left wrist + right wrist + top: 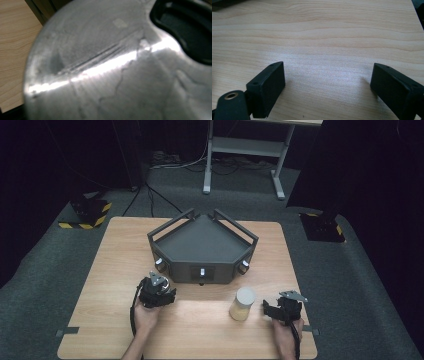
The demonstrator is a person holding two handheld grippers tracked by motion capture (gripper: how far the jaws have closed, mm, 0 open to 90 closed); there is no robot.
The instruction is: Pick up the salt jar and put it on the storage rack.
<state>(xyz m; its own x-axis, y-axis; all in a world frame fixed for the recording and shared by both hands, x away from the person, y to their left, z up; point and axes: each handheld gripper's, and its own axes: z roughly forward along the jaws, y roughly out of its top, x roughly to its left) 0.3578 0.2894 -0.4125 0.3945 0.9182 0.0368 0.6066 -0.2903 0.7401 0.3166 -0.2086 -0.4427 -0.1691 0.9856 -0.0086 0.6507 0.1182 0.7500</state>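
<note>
- A wooden table [100, 270] seen from above, with a dark grey five-sided tray [202, 245] standing at its centre, knobs along its near faces.
- The left gripper [159, 289] sits at about 7 o'clock from the tray, just beside its near-left corner. Its jaws are closed on a silver metal lid [105, 65]; in the left gripper view the brushed, scratched disc lies right up against the camera, so I judge it clamped by its edge to be carried.
- A round jar [243, 303] of pale yellowish contents with a light-coloured top stands upright at about 5 o'clock from the tray, between the two grippers and apart from both.
- The right gripper [272, 310] rests low at 3 o'clock from the jar, near it. Its jaws stand wide apart with nothing between them; bare wood shows beyond the black pads [268, 87].
- The open right claw seems poised to steady the jar; whether the lid belongs to that jar cannot be told.
</note>
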